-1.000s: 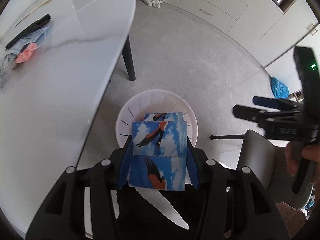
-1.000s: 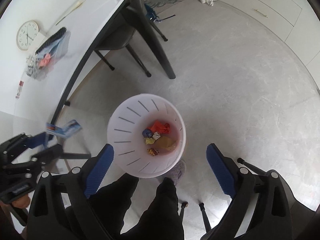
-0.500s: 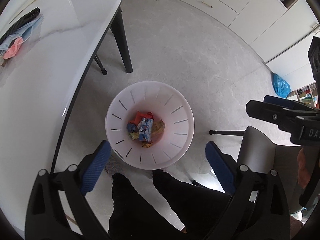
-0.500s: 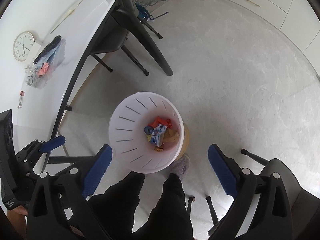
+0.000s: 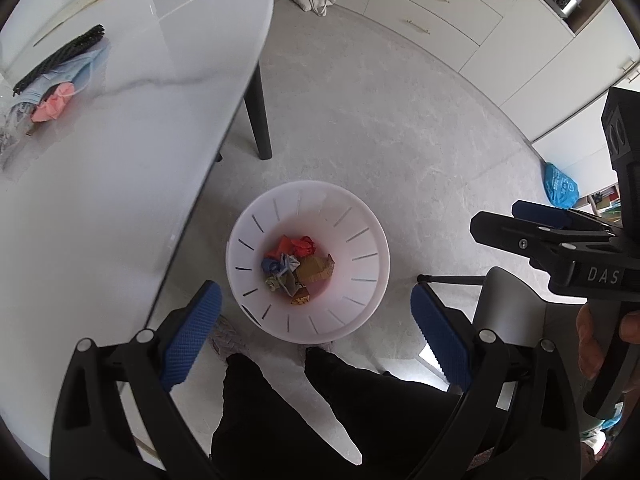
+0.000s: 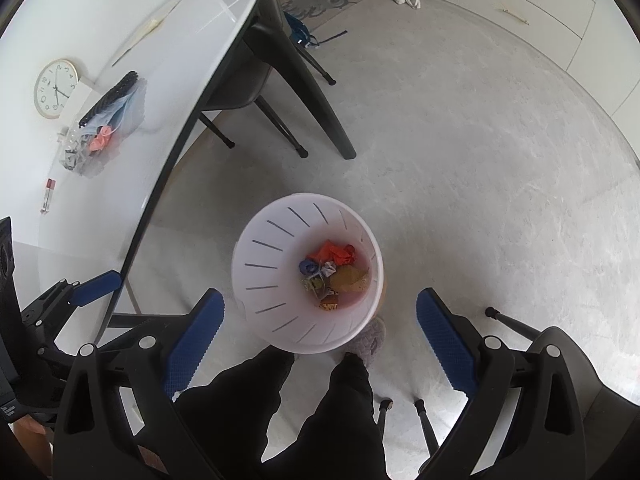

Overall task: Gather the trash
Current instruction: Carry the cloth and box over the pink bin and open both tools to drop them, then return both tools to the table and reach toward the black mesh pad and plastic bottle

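Upright, white bin (image 5: 362,240) mouth faces up, holding crumpled trash (image 5: 298,266).

Pale grey marbled floor (image 5: 360,120) runs to cream drawer cabinets (image 5: 440,12) along the far wall. A white marble-topped table (image 5: 120,160) on dark legs stands left; a grey chair (image 6: 240,84) is tucked beneath it.

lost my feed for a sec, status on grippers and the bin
Left gripper open, empty. Right gripper open, empty. Crumpled coloured trash lies inside the white slotted plastic bin on the floor. Nothing blocks the bin.
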The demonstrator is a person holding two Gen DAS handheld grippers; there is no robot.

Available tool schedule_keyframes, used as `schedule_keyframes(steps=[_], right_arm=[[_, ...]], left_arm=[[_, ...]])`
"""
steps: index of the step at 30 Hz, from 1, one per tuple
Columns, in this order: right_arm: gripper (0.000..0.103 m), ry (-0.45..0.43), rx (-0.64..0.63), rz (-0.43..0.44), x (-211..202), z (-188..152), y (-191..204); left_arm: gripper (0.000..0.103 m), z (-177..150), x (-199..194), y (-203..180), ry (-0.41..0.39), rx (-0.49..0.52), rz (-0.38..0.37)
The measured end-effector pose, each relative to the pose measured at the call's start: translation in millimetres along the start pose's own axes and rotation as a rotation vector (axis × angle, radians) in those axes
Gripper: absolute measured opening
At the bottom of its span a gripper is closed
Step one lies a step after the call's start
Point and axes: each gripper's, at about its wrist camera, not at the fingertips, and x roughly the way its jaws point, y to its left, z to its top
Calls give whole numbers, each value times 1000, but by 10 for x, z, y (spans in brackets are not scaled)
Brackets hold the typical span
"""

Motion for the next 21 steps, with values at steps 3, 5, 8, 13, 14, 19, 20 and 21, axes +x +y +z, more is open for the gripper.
schedule_keyframes(steps=[3, 5, 8, 13, 14, 19, 20, 21], right_arm=[[96, -18, -18, 12, -59, 66, 121], [96, -34, -31, 16, -115, 109, 220], [96, -78, -78, 19, -270, 202, 448], [100, -163, -167, 31, -525, 355, 882], [100, -179, -178, 39, -563, 383, 968], [100, -214, -230, 83, -600, 523, 1381], [100, -217, -240, 86, -588, 542, 1466], [100, -218, -249, 87, -578, 552, 1536]], left_arm=[[91, 22, -125, 77, -23, -5, 7], [91, 33, -258, 183, -46, -26, 15], [91, 38, -502, 404, -90, -89, 27], [91, 3, -945, 885, -166, -185, 72], [91, -4, -1030, 982, -179, -199, 88], [91, -70, -1347, 1494, -240, -260, 162], [91, -78, -1378, 1573, -247, -269, 170], [91, -88, -1419, 1669, -254, -281, 178]])
